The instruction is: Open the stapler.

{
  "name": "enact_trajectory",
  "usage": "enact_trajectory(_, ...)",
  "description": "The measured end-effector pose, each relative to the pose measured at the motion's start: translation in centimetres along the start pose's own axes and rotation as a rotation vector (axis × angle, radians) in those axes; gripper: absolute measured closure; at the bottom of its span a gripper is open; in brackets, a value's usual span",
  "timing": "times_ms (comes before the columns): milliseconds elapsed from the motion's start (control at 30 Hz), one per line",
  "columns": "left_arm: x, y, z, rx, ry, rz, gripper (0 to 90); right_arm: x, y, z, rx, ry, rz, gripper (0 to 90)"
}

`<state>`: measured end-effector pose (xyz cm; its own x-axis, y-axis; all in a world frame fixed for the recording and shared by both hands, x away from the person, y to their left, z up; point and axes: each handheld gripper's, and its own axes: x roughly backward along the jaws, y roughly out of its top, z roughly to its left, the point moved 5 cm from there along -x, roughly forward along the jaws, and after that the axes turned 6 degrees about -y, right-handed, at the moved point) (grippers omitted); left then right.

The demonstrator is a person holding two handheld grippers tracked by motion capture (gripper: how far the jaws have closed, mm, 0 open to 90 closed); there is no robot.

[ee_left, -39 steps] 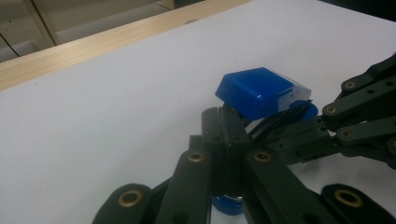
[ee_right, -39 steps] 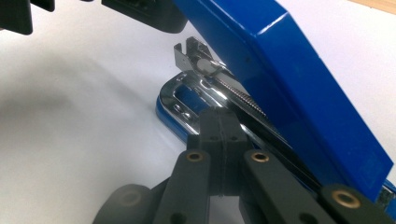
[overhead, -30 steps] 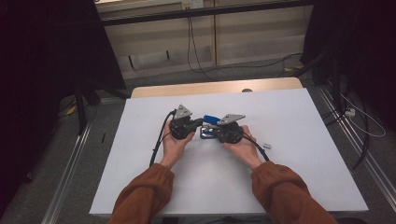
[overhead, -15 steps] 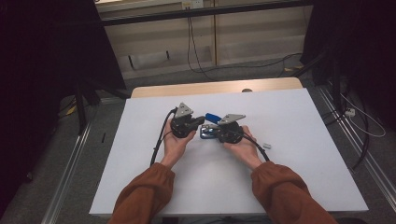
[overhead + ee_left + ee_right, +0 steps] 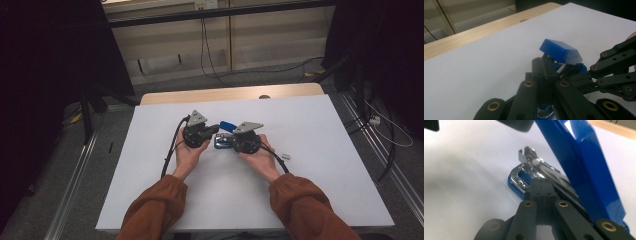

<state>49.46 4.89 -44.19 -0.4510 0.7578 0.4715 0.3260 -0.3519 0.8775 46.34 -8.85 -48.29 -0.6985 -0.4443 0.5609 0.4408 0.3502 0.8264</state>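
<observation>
A white sheet point(image 5: 320, 165) covered the table, with a strip of bare wood point(image 5: 235, 94) showing at its far edge and cables trailing over the grey floor beyond. Near the middle of the sheet sat a blue stapler point(image 5: 224, 135), its base flat on the surface and its blue top cover point(image 5: 561, 51) swung up at a steep tilt, so the chrome staple channel point(image 5: 541, 173) with its spring lay exposed.

The left gripper point(image 5: 214, 129) came in from the stapler's left. In the left gripper view its jaws stood pressed together, tips right under the raised cover; they seemed to touch the cover's underside, though the contact itself was hard to make out.

The right gripper point(image 5: 231, 142) met the stapler from the other side. In the right gripper view its jaws were also drawn together, tips resting at the chrome channel beside the tilted cover; whether they pinched any part of it could not be told.

A small pale object point(image 5: 286, 156) lay on the sheet just right of the right hand point(image 5: 260, 159).
</observation>
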Motion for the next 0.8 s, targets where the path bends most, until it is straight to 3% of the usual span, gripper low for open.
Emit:
enact_trajectory(300,0.0,0.0,-0.1,0.006,0.001,-0.007,90.0,0.2,0.9,0.5,-0.035,-0.005,-0.087,90.0)
enact_trajectory(700,-0.1,-0.1,0.1,0.001,0.005,-0.004,90.0,-0.2,1.6,0.7,-0.036,-0.057,-0.131,90.0)
enact_trajectory(800,-0.1,-0.1,0.2,0.015,-0.006,-0.008,90.0,-0.4,1.7,0.9,-0.044,-0.052,-0.141,90.0)
